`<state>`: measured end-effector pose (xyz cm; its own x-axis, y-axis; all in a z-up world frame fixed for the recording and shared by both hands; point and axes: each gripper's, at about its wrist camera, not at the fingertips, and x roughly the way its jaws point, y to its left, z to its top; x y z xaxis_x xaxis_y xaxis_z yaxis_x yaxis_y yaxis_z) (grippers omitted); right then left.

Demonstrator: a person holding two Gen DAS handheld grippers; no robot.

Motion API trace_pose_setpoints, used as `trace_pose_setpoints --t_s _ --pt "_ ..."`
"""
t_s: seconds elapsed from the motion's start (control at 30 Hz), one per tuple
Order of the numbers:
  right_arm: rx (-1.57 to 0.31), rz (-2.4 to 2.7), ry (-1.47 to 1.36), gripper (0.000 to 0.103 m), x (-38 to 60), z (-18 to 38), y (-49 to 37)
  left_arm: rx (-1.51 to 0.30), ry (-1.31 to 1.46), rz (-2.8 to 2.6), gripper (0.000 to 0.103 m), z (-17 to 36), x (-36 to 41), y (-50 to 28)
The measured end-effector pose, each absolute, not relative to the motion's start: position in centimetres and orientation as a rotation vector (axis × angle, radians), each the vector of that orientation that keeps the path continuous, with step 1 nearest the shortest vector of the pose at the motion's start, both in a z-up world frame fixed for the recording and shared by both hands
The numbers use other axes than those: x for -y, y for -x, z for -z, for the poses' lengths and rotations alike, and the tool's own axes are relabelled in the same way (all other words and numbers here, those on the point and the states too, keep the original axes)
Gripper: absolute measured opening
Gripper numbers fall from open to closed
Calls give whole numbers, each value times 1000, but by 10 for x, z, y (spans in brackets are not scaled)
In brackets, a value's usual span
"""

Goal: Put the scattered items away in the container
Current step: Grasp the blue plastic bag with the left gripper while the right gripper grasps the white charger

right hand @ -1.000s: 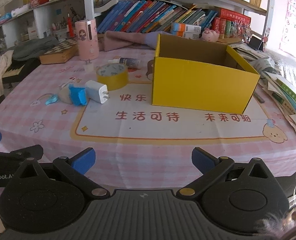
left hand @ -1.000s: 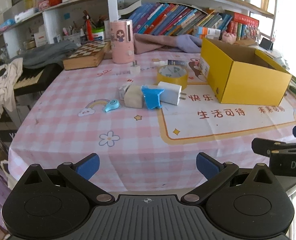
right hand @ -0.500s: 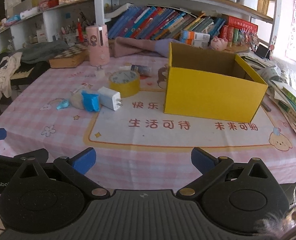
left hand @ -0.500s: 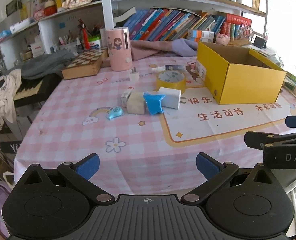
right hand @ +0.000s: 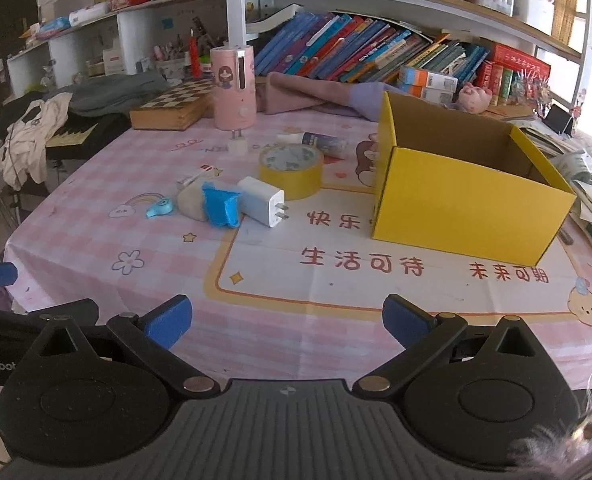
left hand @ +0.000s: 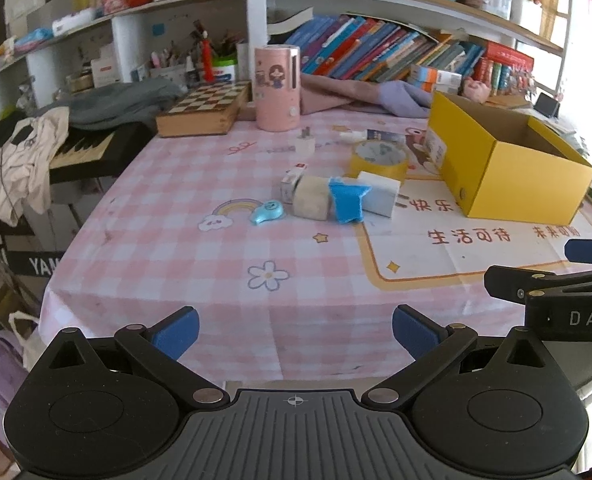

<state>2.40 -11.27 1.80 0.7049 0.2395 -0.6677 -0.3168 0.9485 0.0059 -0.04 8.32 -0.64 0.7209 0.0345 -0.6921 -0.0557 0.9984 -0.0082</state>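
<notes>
Left tongs (left hand: 295, 330) and right tongs (right hand: 287, 322) both wide, empty, above bench (right hand: 95, 240) edge; yellow box (right hand: 464, 196) open; white charger (right hand: 261, 201) outside it.

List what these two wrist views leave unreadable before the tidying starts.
- Floor of the yellow box: hidden by its near wall in both views.
- Small box: mostly behind the beige block; label too small.
- Right gripper in the left view: cut by the frame edge.
- Tube: print too small.
</notes>
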Motion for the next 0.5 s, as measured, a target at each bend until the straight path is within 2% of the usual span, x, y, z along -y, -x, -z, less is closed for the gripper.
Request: trace_pose_setpoints --t_s 0.2,0.27,0.5 --pt "-710 -320 107 100 110 -18 -38 -753 45 -85 103 7 -89 -11" --pt "-705 -325 99 94 111 -18 -44 -761 46 -86 103 10 -89 -18" --pt "-718 -351 94 87 108 -13 -79 -777 41 -96 103 17 -87 -42"
